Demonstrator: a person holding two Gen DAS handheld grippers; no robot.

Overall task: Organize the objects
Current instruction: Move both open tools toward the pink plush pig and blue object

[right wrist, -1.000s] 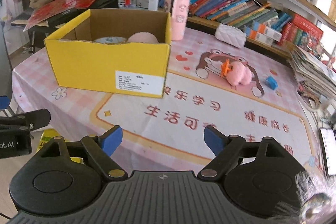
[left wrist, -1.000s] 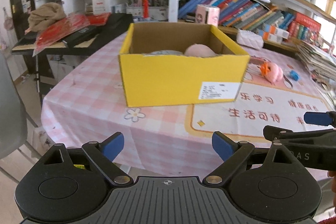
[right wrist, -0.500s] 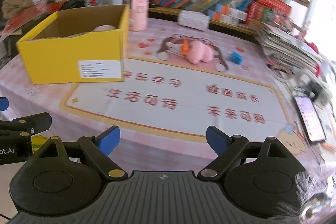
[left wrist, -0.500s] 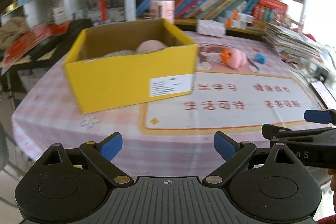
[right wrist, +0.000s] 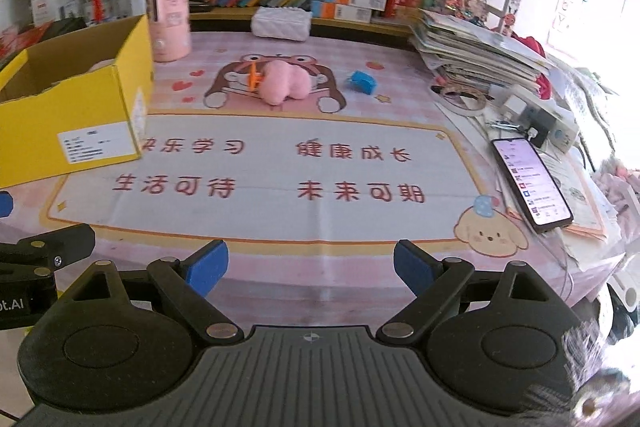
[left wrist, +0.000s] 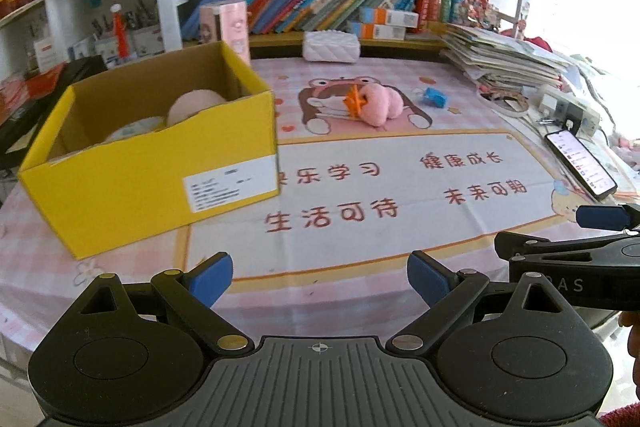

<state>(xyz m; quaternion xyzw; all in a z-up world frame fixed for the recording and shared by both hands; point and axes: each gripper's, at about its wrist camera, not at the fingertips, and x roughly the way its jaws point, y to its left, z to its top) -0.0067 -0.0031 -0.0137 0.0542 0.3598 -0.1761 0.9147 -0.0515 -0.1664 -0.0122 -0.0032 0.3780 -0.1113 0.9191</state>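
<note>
A yellow cardboard box [left wrist: 160, 183] stands open on the table's left; it also shows in the right wrist view [right wrist: 76, 123]. Inside it lie a pink round thing [left wrist: 192, 105] and a pale item. A pink plush toy [left wrist: 376, 103] with an orange piece lies farther back on the mat, also in the right wrist view [right wrist: 286, 83]. A small blue cube [left wrist: 435, 98] sits to its right, also seen from the right wrist [right wrist: 362, 82]. My left gripper [left wrist: 320, 277] is open and empty at the table's near edge. My right gripper [right wrist: 310, 267] is open and empty beside it.
A phone [right wrist: 530, 183] lies lit at the right, near a power strip [right wrist: 540, 121] and a stack of papers [right wrist: 480, 47]. A pink cylinder [right wrist: 168, 19] and a white pouch [right wrist: 282, 23] stand at the back, below bookshelves.
Both grippers have swung to the right, so the box has shifted left in view and the plush toy, cube and phone have come in. Both stay open.
</note>
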